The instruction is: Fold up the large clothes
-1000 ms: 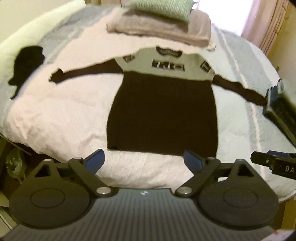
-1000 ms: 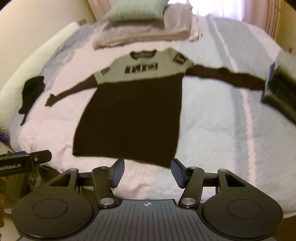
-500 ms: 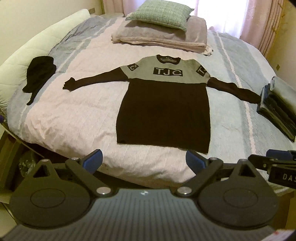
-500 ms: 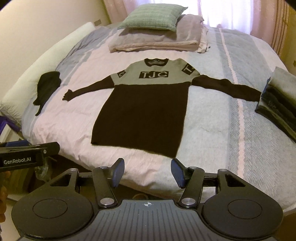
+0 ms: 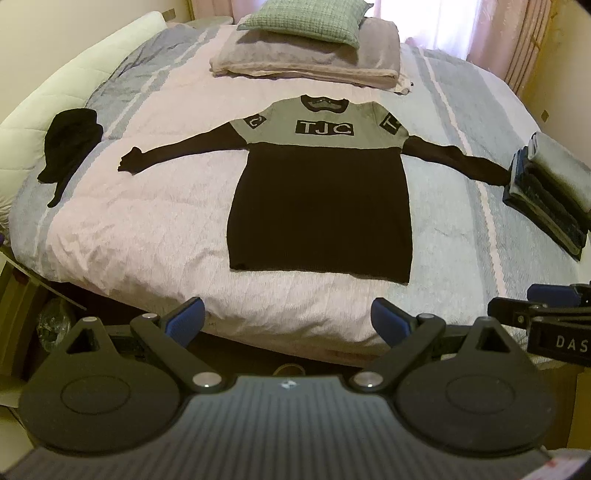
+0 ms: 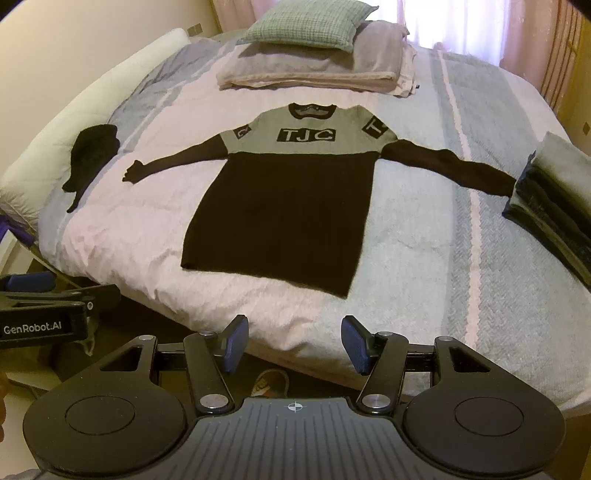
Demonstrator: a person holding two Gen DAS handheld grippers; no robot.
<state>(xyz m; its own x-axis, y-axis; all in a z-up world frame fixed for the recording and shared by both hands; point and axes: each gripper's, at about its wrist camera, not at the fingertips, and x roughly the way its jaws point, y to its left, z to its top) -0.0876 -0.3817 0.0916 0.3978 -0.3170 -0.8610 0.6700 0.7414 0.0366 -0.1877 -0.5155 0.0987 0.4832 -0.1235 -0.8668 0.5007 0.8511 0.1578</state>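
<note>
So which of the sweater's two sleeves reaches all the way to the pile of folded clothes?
The sleeve on the picture's right of the sweater. Its cuff ends right at the stack of folded clothes; the other sleeve ends on bare bedspread.

- Bare bedcover (image 5: 140,229) is lying open just ahead of the left gripper (image 5: 288,320), between its spread fingers and the sweater (image 5: 321,206) hem.
- Left of the sweater, clear cover is running out to a black garment (image 5: 70,144) sitting near the bed's edge.
- Right of the right gripper (image 6: 294,343), open cover is stretching to a stack of folded clothes (image 6: 554,199), which is touching the sweater's cuff and blocking that side.
- Beyond the collar, folded blankets (image 5: 306,62) with a cushion (image 5: 306,18) on top are closing off the far end.
- The two grippers are hanging side by side, apart.
</note>
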